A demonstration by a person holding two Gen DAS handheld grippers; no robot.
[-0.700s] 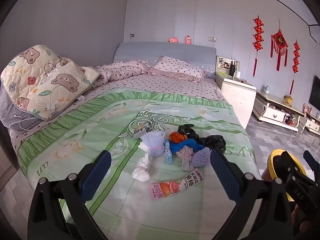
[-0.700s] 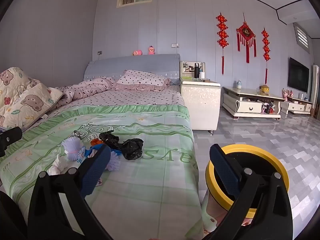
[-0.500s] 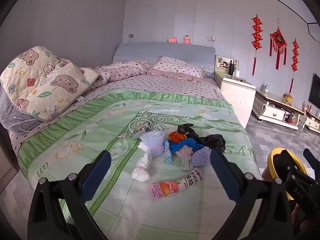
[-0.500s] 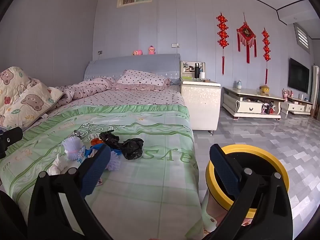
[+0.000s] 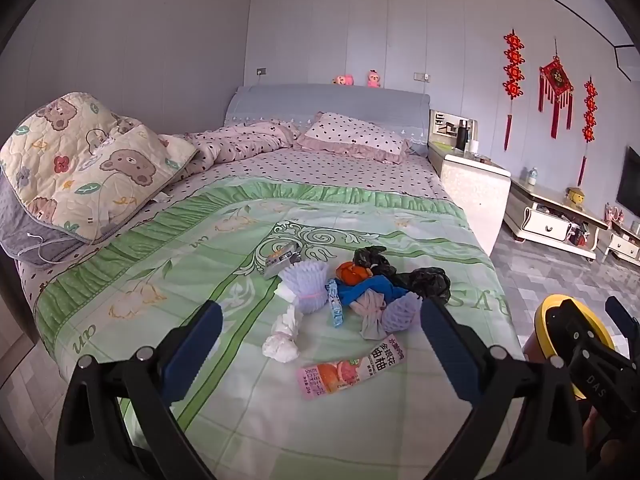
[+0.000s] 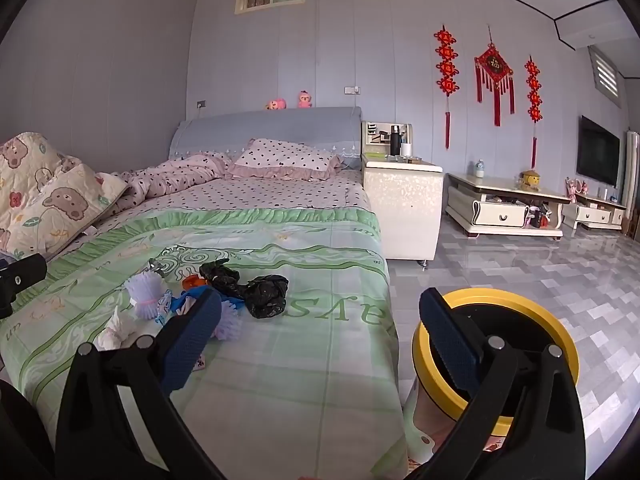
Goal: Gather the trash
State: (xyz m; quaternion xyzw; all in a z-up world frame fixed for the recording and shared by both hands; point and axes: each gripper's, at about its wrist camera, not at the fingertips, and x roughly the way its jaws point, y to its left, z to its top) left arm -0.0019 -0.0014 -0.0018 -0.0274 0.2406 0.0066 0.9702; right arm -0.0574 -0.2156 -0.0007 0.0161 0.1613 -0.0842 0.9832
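A heap of trash lies on the green bedspread (image 5: 168, 280): a pink snack wrapper (image 5: 350, 368), a crumpled white tissue (image 5: 282, 340), purple foam fruit nets (image 5: 305, 288), a blue rag (image 5: 366, 288), an orange piece (image 5: 351, 273), black plastic bags (image 5: 424, 280) and a silver packet (image 5: 280, 259). My left gripper (image 5: 318, 320) is open and empty, just short of the heap. My right gripper (image 6: 320, 314) is open and empty over the bed's right edge. The black bags (image 6: 266, 290) also show there. A yellow-rimmed bin (image 6: 520, 344) stands on the floor beside the bed.
A bear-print quilt (image 5: 80, 164) is piled at the bed's left. A polka-dot pillow (image 5: 356, 140) lies at the headboard. A white nightstand (image 6: 404, 208) and low TV cabinet (image 6: 504, 204) stand right of the bed on the tiled floor (image 6: 540, 280).
The left gripper's view has shifted slightly; the heap sits a touch higher and left in frame. The right gripper has barely moved. Both grippers stay open.
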